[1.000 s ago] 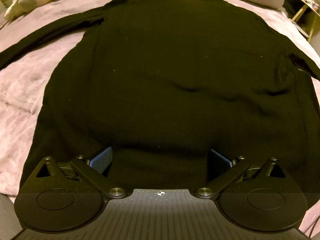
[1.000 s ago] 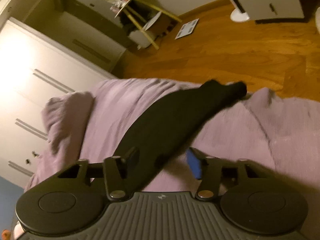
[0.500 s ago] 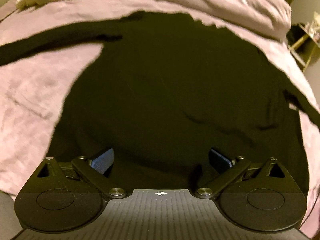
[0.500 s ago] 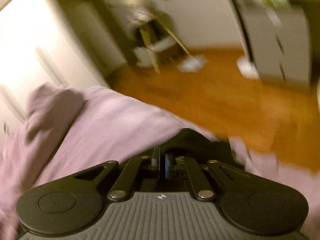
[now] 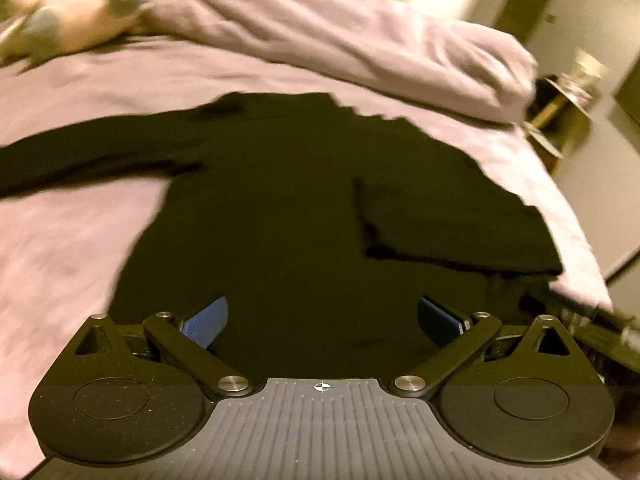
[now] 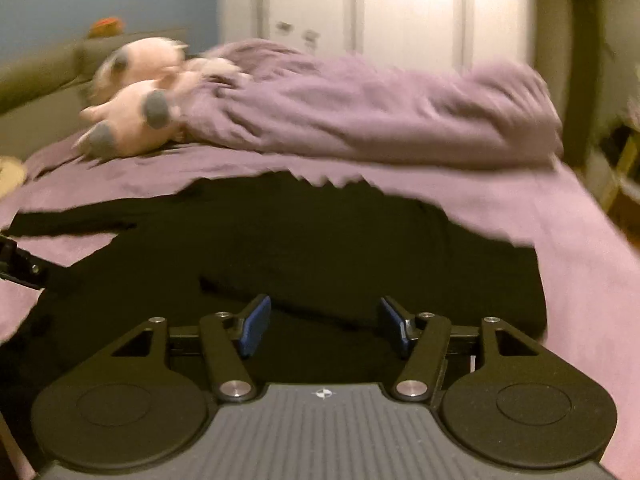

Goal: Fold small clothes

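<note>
Right gripper point(image 6: 324, 326), jaws just opened, empty, hovers above black long-sleeved knit top point(image 6: 280, 248); folded sleeve point(image 5: 452, 228) lies at 2 o'clock. Left gripper point(image 5: 322, 322), released, should take other sleeve point(image 5: 88, 156) at 10 o'clock.

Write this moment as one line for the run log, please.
garment: black top flat on purple bed | right sleeve folded in | left sleeve out | right tongs just opened, empty | left tongs open

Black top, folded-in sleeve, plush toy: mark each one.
black top point(image 5: 272, 216), left wrist view, middle of its body.
folded-in sleeve point(image 5: 452, 228), left wrist view, middle of the flap.
plush toy point(image 6: 136, 120), right wrist view, its pink leg.
</note>
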Demonstrator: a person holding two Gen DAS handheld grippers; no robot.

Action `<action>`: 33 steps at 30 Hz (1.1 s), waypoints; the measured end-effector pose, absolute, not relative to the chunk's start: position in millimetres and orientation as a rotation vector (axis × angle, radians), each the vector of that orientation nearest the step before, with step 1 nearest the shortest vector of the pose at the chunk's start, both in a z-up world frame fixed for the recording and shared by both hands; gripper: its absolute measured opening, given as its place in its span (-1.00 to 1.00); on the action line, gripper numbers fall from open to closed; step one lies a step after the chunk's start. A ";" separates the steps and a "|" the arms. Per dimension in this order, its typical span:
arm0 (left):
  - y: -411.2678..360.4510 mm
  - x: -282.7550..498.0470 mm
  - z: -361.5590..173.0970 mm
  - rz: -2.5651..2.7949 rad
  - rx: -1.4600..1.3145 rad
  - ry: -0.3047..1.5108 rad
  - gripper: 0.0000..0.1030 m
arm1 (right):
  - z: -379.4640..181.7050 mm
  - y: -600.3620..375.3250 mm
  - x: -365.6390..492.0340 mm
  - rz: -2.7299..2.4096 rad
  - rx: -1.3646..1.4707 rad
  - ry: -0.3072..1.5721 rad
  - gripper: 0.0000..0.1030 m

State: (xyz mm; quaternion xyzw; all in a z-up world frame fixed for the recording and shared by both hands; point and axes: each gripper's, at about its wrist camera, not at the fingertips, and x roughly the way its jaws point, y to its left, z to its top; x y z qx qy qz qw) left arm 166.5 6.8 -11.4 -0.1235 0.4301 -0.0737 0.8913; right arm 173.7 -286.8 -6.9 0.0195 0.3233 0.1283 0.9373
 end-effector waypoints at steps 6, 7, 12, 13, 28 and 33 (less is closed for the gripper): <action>-23.4 235.9 -40.2 -0.225 -0.348 0.955 1.00 | -28.8 -308.2 148.1 0.191 0.187 0.732 0.16; -23.7 245.7 -45.8 -0.209 -0.381 0.967 0.95 | -30.9 -310.0 143.8 0.186 0.200 0.738 0.16; -22.2 279.2 -67.1 -0.192 -0.512 1.033 0.58 | -40.2 -316.7 133.9 0.187 0.249 0.761 0.16; -22.4 281.4 -68.1 -0.191 -0.518 1.029 0.54 | -41.4 -318.9 131.8 0.187 0.254 0.765 0.16; -38.2 296.2 -68.4 -0.260 -0.485 1.056 -0.63 | -45.4 -327.7 150.3 0.144 0.307 0.758 0.16; -34.8 301.3 -53.8 -0.268 -0.448 1.013 -0.90 | -42.4 -328.1 154.3 0.126 0.304 0.756 0.16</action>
